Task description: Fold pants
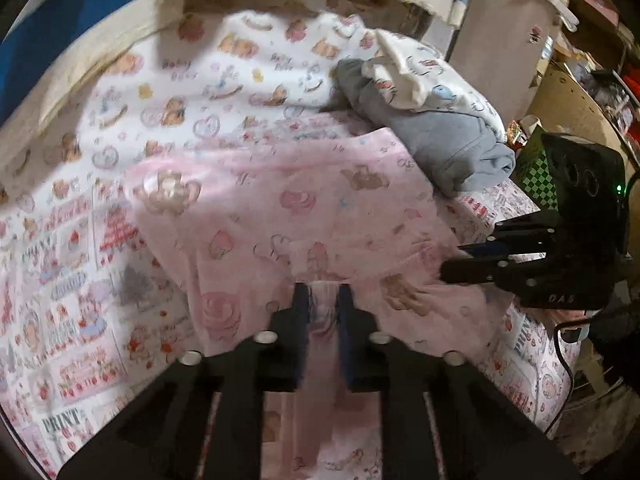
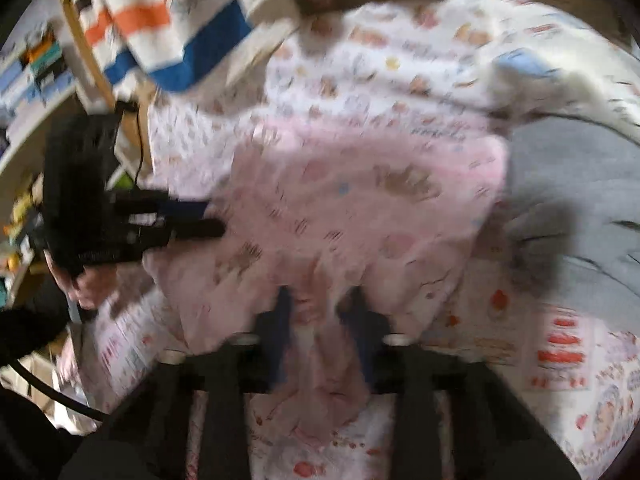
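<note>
**Now both grippers pinch the pink pants for the fold**

Here we go: on the left, the left gripper (image 1: 323,294) has its jaws drawn narrow, with a bunched edge of the pink pants (image 1: 288,216) pinched between the pads. The pants lie spread over the printed sheet (image 1: 72,272), just this side of the grey folded garment (image 1: 440,140). Across to the right, the right gripper (image 2: 320,300) is narrow too, clamped on its own gather of pink cloth.

My read: this is the lift-and-carry stage of a fold, both near corners taken up. The next move calls for raising the two corners together, keeping them level, and laying the edge over towards the grey garment without letting cloth slip.

The left wrist view is sharp, and shows a white printed garment (image 1: 420,68) stacked on the grey one. The right wrist view is smeared, yet only it shows the person's hand (image 2: 86,282) on the left tool's handle, and the striped blanket (image 2: 160,24) beyond the sheet.
</note>
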